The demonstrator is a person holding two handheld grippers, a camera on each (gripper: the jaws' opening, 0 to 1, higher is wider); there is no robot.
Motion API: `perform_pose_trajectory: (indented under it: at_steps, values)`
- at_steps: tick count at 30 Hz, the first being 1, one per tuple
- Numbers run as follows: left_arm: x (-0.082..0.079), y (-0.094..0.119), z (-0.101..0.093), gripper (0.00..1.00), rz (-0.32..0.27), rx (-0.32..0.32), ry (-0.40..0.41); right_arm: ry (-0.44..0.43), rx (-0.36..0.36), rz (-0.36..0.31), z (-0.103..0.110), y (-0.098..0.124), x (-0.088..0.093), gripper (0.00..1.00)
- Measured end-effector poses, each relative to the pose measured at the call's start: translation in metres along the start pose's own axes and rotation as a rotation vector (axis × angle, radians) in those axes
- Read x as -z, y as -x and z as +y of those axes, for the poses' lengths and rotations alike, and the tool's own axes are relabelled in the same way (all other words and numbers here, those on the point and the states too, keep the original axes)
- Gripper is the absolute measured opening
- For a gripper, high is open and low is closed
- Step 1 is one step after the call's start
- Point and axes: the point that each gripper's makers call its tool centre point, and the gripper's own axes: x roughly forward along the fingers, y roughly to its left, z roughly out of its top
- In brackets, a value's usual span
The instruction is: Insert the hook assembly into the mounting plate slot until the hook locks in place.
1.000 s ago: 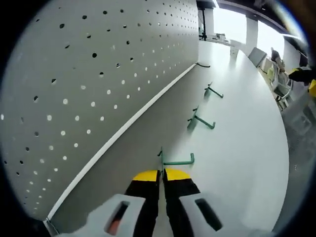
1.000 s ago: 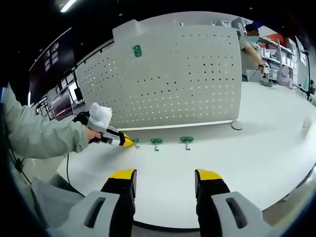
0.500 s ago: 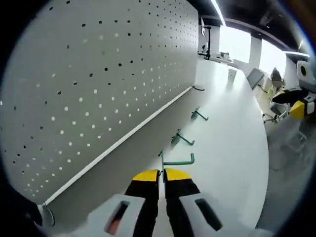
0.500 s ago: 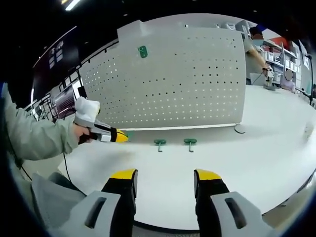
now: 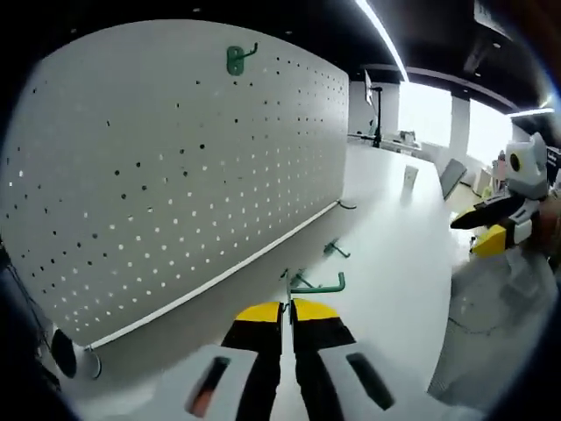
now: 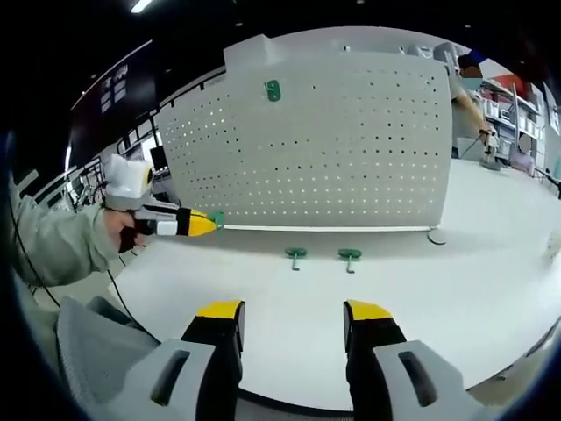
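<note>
One green hook (image 5: 308, 286) pinched at left fingers' (image 5: 260, 312) tips (right fingers (image 6: 369, 310) spread, empty).

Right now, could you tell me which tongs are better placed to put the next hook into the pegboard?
The left tongs. They are shut on a green hook and raised near the pegboard. The right tongs are open and empty, farther back from the board.

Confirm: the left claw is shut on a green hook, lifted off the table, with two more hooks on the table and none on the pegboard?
Not quite. One green hook already hangs high on the pegboard, as the right gripper view shows. Otherwise correct: left claw grips a hook; two hooks lie on the table.
</note>
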Motion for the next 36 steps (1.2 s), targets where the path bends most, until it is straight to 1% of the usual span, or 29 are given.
perform_pose_trajectory:
  at_steps: [3,7,10,13,14,16,20,23,24,25,27,28,31,36]
  values:
    - [-0.007,0.014,-0.002,0.03,-0.035,-0.031,0.020,-0.005,-0.006,0.000,0.000,0.000,0.000,0.43]
    - [-0.015,0.026,-0.005,0.03,-0.073,-0.049,0.011,-0.011,-0.013,-0.007,0.001,0.001,-0.002,0.43]
    - [-0.021,0.035,-0.009,0.03,-0.107,-0.062,0.023,-0.010,-0.026,-0.004,0.003,0.001,-0.001,0.43]
    - [-0.028,0.045,-0.014,0.03,-0.144,-0.071,0.042,-0.025,-0.034,-0.016,0.003,0.004,-0.004,0.42]
    - [-0.030,0.047,-0.015,0.03,-0.153,-0.075,0.044,-0.024,-0.039,-0.019,0.005,0.004,-0.006,0.41]
    - [-0.033,0.051,-0.017,0.03,-0.174,-0.080,0.053,0.027,-0.064,-0.042,0.013,0.006,-0.011,0.39]
    - [-0.038,0.058,-0.022,0.03,-0.198,-0.084,0.062,0.018,-0.085,-0.038,0.017,0.006,-0.012,0.37]
    - [-0.042,0.062,-0.025,0.03,-0.218,-0.089,0.064,0.034,-0.100,-0.054,0.022,0.008,-0.021,0.35]
    - [-0.043,0.064,-0.026,0.03,-0.223,-0.092,0.060,0.061,-0.108,-0.069,0.025,0.009,-0.028,0.35]
    - [-0.043,0.065,-0.026,0.03,-0.228,-0.097,0.057,0.069,-0.112,-0.074,0.026,0.010,-0.030,0.35]
    - [-0.044,0.068,-0.026,0.03,-0.237,-0.101,0.064,0.062,-0.133,-0.091,0.031,0.011,-0.040,0.34]
    - [-0.045,0.069,-0.027,0.03,-0.244,-0.102,0.065,0.061,-0.135,-0.094,0.032,0.012,-0.042,0.34]
    - [-0.048,0.073,-0.029,0.03,-0.270,-0.105,0.057,0.066,-0.164,-0.129,0.041,0.014,-0.058,0.33]
    - [-0.052,0.079,-0.032,0.03,-0.305,-0.109,0.057,0.098,-0.211,-0.159,0.058,0.016,-0.076,0.28]
